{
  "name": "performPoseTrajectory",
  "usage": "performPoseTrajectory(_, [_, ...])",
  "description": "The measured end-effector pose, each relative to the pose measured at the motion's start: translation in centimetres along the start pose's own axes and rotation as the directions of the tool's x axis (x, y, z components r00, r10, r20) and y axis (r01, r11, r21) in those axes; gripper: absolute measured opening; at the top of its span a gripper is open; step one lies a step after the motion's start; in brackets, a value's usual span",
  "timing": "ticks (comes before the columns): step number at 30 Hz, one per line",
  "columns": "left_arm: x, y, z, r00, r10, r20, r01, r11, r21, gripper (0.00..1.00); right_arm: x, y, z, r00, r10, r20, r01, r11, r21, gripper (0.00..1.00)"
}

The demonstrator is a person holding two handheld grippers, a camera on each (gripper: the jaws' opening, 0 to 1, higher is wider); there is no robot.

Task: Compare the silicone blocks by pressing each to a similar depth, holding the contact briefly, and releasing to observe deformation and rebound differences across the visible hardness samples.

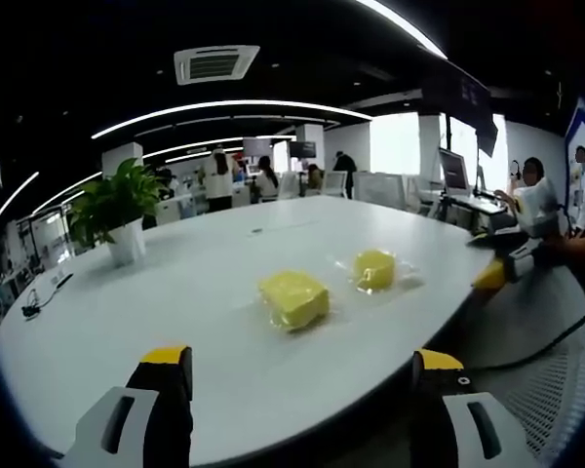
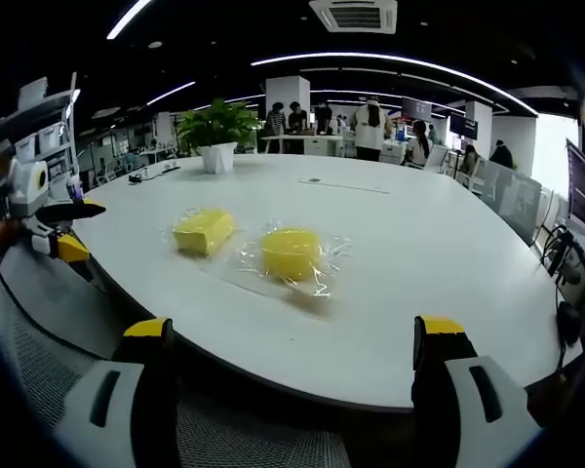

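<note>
Two yellow silicone blocks, square block (image 1: pixel 293 298) and round block (image 1: pixel 374 268), lying in clear wrap near the white surface (image 1: pixel 175 292) front edge, open room surrounding them, left gripper (image 1: pixel 302 375) and right gripper (image 2: pixel 297 346) both hovering wide apart, empty, short of the edge, potted plant (image 1: pixel 117 210) standing far off.

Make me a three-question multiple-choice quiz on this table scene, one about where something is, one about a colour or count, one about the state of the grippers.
1. Where does the potted plant stand?
A. at the table's far side, beyond the blocks
B. between the two blocks
C. on the floor

2. How many yellow blocks lie on the white table?
A. one
B. two
C. four

3. How do the left gripper and right gripper stand?
A. both open, off the blocks
B. both shut on a block
C. one pressing a block

Answers: 1 A, the plant sits past the blocks; 2 B, a squarish block and a rounder one; 3 A, jaws wide apart, short of the blocks.
</note>
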State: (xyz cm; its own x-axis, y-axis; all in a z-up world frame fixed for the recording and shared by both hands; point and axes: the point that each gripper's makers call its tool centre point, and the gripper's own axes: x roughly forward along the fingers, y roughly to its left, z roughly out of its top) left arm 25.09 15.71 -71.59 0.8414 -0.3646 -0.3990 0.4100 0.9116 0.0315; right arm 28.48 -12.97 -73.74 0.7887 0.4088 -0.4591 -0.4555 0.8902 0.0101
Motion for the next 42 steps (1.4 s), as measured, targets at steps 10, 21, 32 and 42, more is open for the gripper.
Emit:
performPoseTrajectory(10, [0.3,-0.3,-0.2,0.997,-0.064,-0.053,0.064,0.998,0.009,0.8,0.0,0.0,-0.1,1.0,0.002,-0.006,-0.002,1.0,-0.001,0.91])
performPoseTrajectory(21, [2.3,2.1,2.3,0.995,-0.1,-0.003,0.099,0.992,-0.076,0.76,0.0,0.1,-0.1,1.0,0.006,-0.006,-0.006,1.0,-0.004,0.91])
performPoseTrajectory(32, [4.9,3.6,2.3,0.991,-0.136,-0.006,0.132,0.973,-0.19,0.61,-0.1,0.0,-0.1,1.0,0.001,-0.004,-0.001,1.0,-0.006,0.89])
performPoseTrajectory(42, [8.4,5.3,1.4,0.991,-0.132,-0.023,0.117,0.936,-0.331,0.55,-0.1,0.0,-0.1,1.0,0.004,-0.003,-0.004,1.0,-0.005,0.89])
